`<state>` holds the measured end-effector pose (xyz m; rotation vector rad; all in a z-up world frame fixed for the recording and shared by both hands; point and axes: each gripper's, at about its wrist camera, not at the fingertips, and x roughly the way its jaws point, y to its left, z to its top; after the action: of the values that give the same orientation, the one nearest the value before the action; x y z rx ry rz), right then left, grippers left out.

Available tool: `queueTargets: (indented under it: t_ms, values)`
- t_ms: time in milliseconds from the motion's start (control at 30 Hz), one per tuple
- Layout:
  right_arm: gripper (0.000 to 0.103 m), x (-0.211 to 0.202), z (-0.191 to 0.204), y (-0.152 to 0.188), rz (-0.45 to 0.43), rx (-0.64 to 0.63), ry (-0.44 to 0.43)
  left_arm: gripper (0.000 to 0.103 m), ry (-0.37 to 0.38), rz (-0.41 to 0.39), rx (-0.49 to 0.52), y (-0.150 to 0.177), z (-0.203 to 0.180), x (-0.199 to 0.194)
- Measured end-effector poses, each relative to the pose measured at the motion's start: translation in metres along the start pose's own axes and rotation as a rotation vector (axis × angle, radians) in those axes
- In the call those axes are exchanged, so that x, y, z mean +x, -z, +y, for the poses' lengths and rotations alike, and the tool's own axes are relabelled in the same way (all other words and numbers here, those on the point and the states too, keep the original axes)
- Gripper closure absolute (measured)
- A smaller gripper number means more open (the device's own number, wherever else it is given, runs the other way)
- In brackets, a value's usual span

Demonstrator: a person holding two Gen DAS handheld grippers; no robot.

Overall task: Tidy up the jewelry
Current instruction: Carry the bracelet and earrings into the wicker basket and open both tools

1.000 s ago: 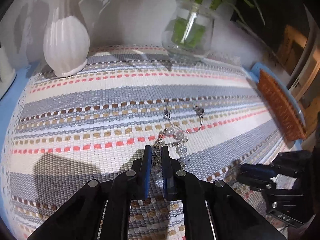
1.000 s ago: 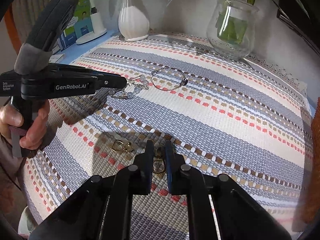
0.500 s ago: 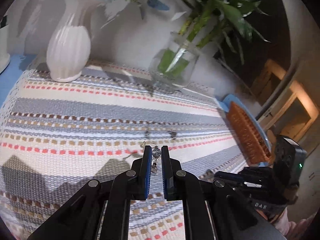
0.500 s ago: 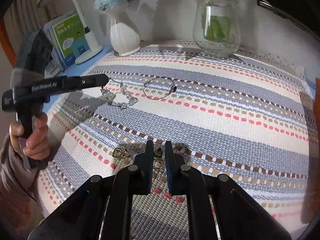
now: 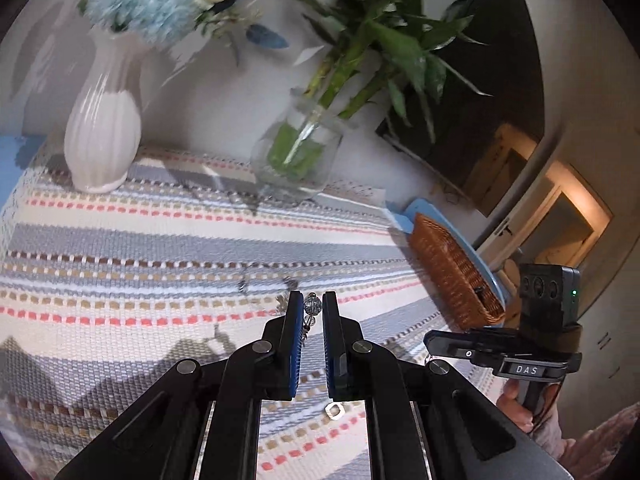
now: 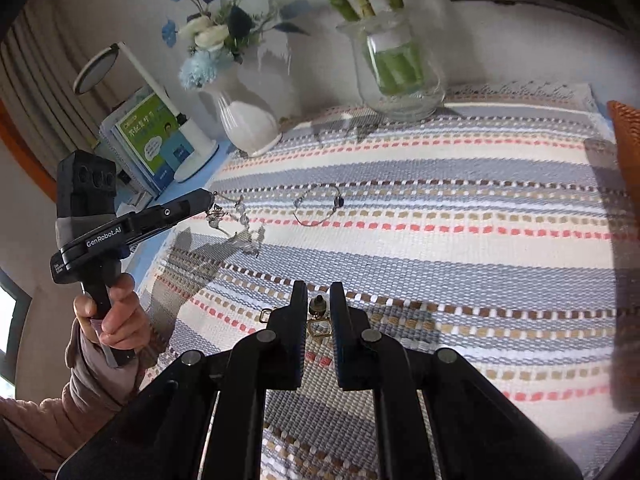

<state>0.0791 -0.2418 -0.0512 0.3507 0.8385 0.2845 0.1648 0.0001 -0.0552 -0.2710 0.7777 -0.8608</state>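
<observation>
Striped woven cloth [image 6: 460,208] covers the surface. Left hand-held gripper [image 5: 311,312] pinches a beaded chain [image 5: 312,306], lifted and dangling. Right hand-held gripper [image 6: 319,308] grips a gold earring [image 6: 319,326] just above the cloth. A silver bangle [image 6: 318,210] lies farther back. The dangling chain could slip out or snag the weave.
</observation>
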Motion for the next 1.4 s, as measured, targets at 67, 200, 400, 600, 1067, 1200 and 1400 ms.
queueTargets:
  t_ms: [67, 200, 400, 600, 1067, 1200, 1400]
  values:
    - [0.091, -0.011, 0.000, 0.001, -0.020, -0.002, 0.001, 0.094, 0.013, -0.002, 0.011, -0.006, -0.011, -0.005]
    - [0.091, -0.033, -0.004, 0.002, -0.062, -0.004, 0.043, 0.094, 0.013, -0.004, 0.067, -0.019, -0.043, -0.008]
    - [0.091, -0.077, -0.014, 0.004, -0.143, 0.018, 0.115, 0.094, -0.064, 0.019, 0.205, -0.024, -0.104, 0.010]
    - [0.091, -0.125, -0.046, 0.007, -0.198, 0.101, 0.211, 0.094, -0.088, 0.027, 0.274, -0.028, -0.157, 0.040]
    - [0.091, -0.219, -0.128, 0.010, -0.317, 0.215, 0.363, 0.094, -0.095, 0.044, 0.517, -0.025, -0.290, 0.126]
    - [0.091, -0.235, -0.149, 0.011, -0.324, 0.245, 0.406, 0.094, -0.048, 0.064, 0.541, -0.026, -0.311, 0.150]
    - [0.091, -0.248, -0.177, 0.006, -0.335, 0.276, 0.453, 0.094, -0.004, 0.103, 0.560, -0.033, -0.329, 0.186]
